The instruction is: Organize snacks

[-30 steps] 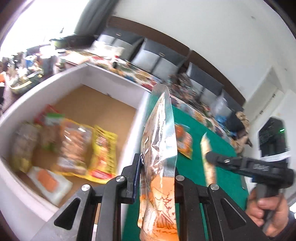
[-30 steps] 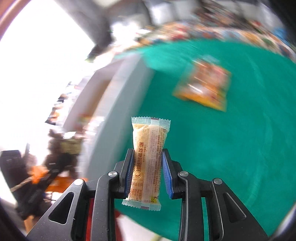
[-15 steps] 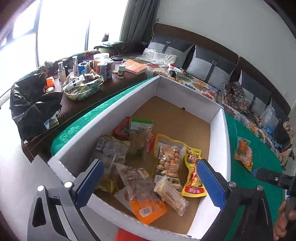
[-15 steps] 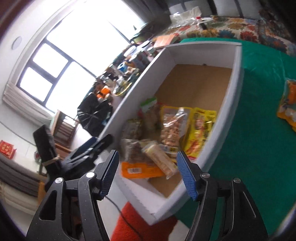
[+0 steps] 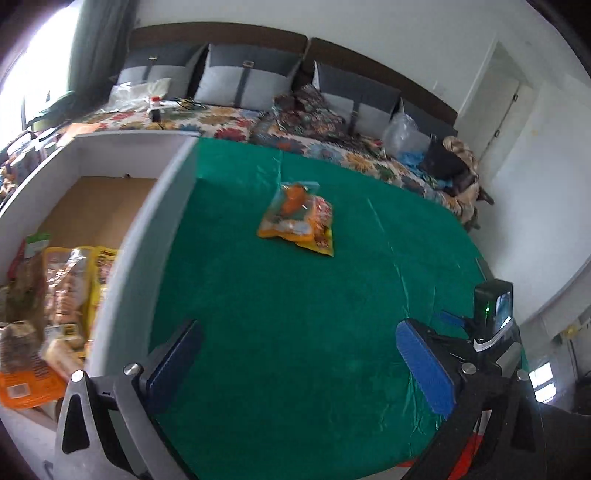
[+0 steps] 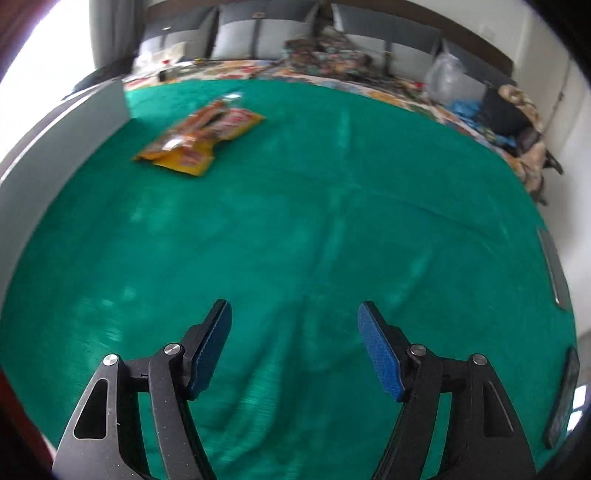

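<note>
Both jaws are held wide apart w/ nothing between: left hand-held gripper [image 5: 297, 341], right hand-held gripper [image 6: 294, 317]. Snack packets [image 5: 299, 223] are seen lying on the green table [image 5: 295, 314], near the white box [image 5: 147, 229]

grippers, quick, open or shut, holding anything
Left gripper: open, holding nothing.
Right gripper: open, holding nothing.

Ahead of you, grey cushions [image 5: 243, 83] line a dark headboard [image 5: 221, 31] above a floral bedspread [image 5: 207, 120]; white walls [image 5: 424, 40], with window [image 5: 33, 74] glare at left.
</note>
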`<state>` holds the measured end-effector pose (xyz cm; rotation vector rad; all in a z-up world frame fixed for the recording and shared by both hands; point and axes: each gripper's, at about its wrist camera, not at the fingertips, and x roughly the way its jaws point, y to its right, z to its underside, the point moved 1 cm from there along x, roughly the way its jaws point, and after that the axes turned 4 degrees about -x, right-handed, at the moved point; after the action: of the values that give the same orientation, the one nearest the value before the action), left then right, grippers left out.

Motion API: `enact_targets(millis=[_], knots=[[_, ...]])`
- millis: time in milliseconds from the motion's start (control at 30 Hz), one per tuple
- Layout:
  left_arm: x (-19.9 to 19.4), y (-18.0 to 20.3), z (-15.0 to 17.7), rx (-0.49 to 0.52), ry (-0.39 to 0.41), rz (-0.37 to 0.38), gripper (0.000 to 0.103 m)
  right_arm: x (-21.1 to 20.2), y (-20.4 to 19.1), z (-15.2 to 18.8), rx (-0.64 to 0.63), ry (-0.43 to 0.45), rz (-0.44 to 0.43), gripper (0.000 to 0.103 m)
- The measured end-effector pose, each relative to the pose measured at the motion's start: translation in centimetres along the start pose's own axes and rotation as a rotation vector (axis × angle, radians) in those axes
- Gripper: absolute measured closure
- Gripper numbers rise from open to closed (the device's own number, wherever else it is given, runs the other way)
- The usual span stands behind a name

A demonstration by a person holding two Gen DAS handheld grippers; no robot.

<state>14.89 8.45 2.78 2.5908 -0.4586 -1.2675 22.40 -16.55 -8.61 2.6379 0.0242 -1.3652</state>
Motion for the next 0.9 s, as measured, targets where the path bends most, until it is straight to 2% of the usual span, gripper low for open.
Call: enact_targets(millis=[100, 167, 267, 400, 500, 700, 900], knots=[[6.2, 1.9, 1.2, 0.046, -0.086, -0.053, 0.000, 1.2, 1.7, 1.2, 0.030, 0.000, 0.022, 0.029], [9.2, 2.1, 1.8, 0.072, -0.099, -0.103, 0.000, 1.2, 2.7, 1.8, 0.061, 0.030, -0.003, 0.029], [12.5, 1.7, 1.9, 0.097, -0.111, -0.171, 0.000, 1.1, 2.9, 2.3, 0.085, 0.061, -0.004, 0.026], [15.4, 0.0, 2.1, 0.114, -0.123, -0.220, 0.000, 1.0, 3.1, 2.6, 0.128, 0.055, -0.006, 0.017], [16.7, -0.5, 1.8, 0.141, -0.102, -0.272, 0.000, 0.7, 2.9, 3.1, 0.130, 0.054, 0.000, 0.016], [17.4, -1.1, 1.5, 0.122, -0.069, -0.280, 0.000, 0.4, 2.9, 3.5, 0.133, 0.053, 0.001, 0.015], [17.5, -1.3, 1.2, 0.120, -0.068, -0.278, 0.000, 0.4, 2.9, 3.4, 0.132, 0.053, 0.001, 0.015]])
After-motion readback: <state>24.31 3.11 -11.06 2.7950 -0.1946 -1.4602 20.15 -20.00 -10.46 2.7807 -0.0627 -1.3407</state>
